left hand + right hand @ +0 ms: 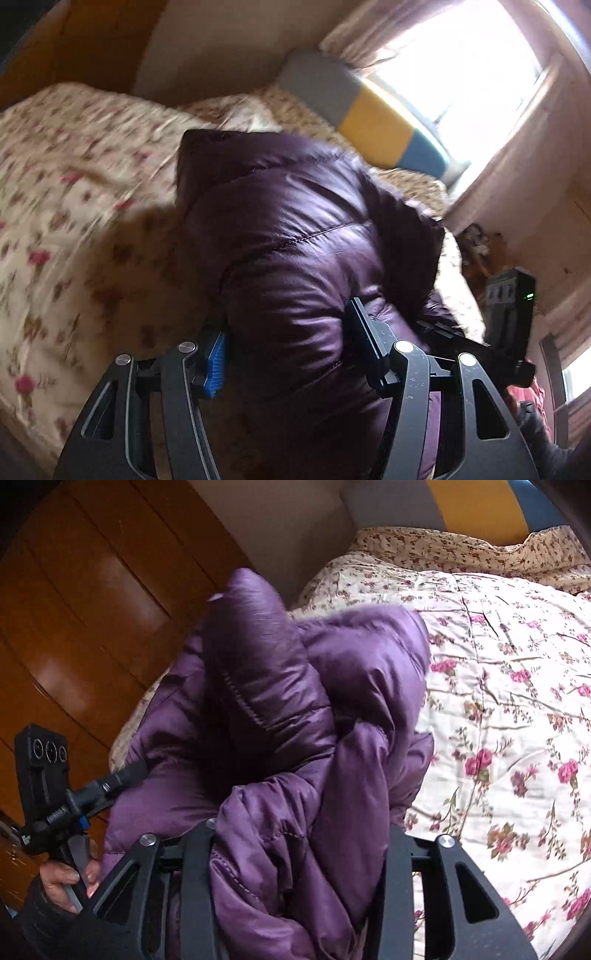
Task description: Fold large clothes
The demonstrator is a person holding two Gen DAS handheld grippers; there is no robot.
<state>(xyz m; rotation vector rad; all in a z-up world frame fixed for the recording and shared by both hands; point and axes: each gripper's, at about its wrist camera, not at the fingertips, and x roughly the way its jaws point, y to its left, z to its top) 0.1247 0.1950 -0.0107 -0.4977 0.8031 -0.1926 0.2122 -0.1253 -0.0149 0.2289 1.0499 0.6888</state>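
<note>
A: Left gripper [284, 354], left wrist view — what is its state?
B: Both fingers angle downward, the blue pad [215, 363] on one side, and the jaws are clamped on a thick fold of the purple jacket [295, 236].

A: And the right gripper [299, 853], right wrist view?
B: Also tilted downward; its jaws pinch a bunched fold of the same jacket, which hides the fingertips.

A: Is either hand visible?
B: The left hand [64, 884], in a dark sleeve, wraps the left gripper's handle at the lower left of the right wrist view.
</note>
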